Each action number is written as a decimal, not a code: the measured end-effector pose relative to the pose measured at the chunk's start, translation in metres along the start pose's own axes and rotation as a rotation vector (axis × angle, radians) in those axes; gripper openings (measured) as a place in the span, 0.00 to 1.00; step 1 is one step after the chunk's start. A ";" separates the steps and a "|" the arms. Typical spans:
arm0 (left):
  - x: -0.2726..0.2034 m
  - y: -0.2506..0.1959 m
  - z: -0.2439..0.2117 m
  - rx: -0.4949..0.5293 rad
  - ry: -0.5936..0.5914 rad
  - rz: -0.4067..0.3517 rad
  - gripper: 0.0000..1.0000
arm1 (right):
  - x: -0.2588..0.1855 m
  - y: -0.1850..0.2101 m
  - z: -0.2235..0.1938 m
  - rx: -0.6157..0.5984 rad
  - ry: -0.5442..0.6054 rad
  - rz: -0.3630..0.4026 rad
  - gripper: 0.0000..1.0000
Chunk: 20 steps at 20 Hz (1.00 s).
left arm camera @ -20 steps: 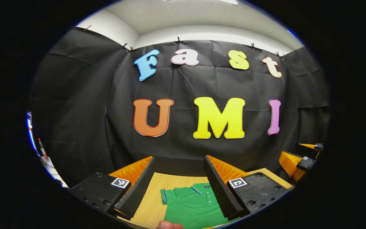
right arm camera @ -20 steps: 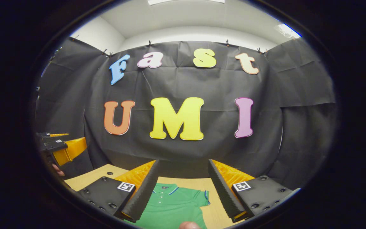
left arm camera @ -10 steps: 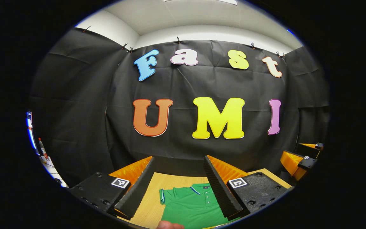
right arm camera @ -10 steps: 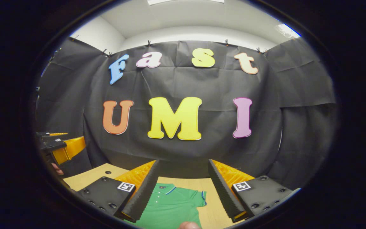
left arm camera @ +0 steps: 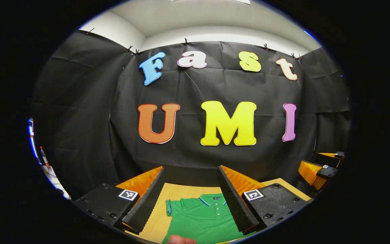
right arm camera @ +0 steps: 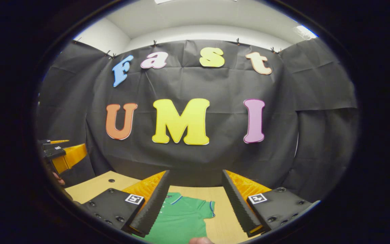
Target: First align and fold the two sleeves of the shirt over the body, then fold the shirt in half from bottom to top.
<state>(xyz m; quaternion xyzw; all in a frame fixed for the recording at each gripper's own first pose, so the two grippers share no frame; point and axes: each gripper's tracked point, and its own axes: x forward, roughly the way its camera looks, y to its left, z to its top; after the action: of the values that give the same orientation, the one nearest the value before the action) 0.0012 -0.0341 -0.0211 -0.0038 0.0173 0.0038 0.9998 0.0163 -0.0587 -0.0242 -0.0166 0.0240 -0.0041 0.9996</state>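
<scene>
Green shirt [left arm camera: 203,220] lay flat on the wooden table [left arm camera: 181,191], collar toward the black cloth wall [left arm camera: 215,84], sleeves spread out to either side.

Left gripper [left arm camera: 191,200] hung above the shirt, jaws wide, nothing between them; through the gap showed the collar, the button placket and one sleeve [left arm camera: 169,207] with a striped cuff. A fingertip [left arm camera: 180,240] sat at the lower edge, nearer than the shirt.

Right gripper [right arm camera: 195,203] also hung above the shirt [right arm camera: 181,220], jaws wide and holding nothing; the other sleeve [right arm camera: 207,208] lay on bare table [right arm camera: 96,186] between its fingers. Neither gripper touched the fabric. In the right gripper view, the left gripper appeared well off to the shirt's side.
</scene>
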 end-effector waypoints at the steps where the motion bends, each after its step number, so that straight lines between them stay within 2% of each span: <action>1: 0.000 -0.003 -0.004 0.003 0.010 -0.006 1.00 | 0.002 -0.006 -0.007 0.002 0.016 -0.005 0.94; 2: -0.001 -0.006 -0.006 0.007 0.015 -0.012 0.97 | 0.004 -0.011 -0.012 0.007 0.034 -0.010 0.95; 7: -0.001 -0.021 -0.015 0.012 0.042 -0.041 0.97 | 0.025 -0.034 -0.051 0.008 0.112 -0.015 0.94; 8: 0.000 -0.024 -0.017 0.006 0.052 -0.045 1.00 | 0.030 -0.036 -0.062 0.003 0.137 -0.008 0.94; 9: 0.001 -0.026 -0.017 0.005 0.057 -0.046 0.97 | 0.036 -0.037 -0.073 -0.003 0.158 -0.003 0.94; 16: 0.008 -0.035 -0.037 0.007 0.102 -0.025 0.98 | 0.093 -0.047 -0.151 -0.013 0.336 0.061 0.94; 20: 0.010 -0.033 -0.047 0.025 0.117 -0.002 0.98 | 0.131 -0.059 -0.199 0.019 0.451 0.057 0.96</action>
<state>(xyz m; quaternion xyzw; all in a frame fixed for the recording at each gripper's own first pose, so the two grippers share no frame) 0.0099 -0.0670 -0.0678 0.0084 0.0758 0.0022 0.9971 0.1370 -0.1250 -0.2274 -0.0050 0.2472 0.0201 0.9687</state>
